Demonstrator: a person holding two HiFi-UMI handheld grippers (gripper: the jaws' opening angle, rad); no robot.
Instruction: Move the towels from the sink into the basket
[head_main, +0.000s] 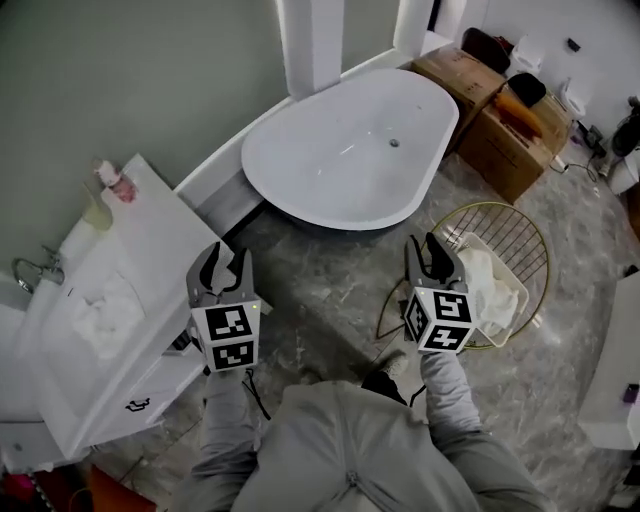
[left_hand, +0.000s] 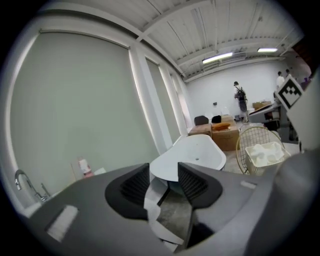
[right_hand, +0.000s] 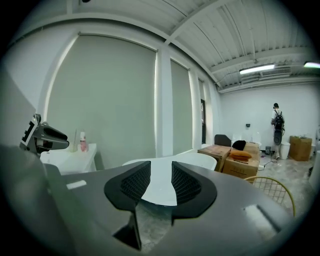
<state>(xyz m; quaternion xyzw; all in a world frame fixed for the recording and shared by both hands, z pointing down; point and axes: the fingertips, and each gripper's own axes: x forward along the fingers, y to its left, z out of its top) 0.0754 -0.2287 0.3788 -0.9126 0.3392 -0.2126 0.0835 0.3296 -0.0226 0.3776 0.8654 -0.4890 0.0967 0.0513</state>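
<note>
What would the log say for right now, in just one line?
left gripper: open, empty | right gripper: open, empty | sink: white towel inside | basket: crumpled towel inside | task: unfinished

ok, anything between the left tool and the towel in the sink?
Nothing visible. The left tool is open and empty, beside the vanity. The towel lies uncovered in the sink, and only the vanity's bare top lies between them.
</note>
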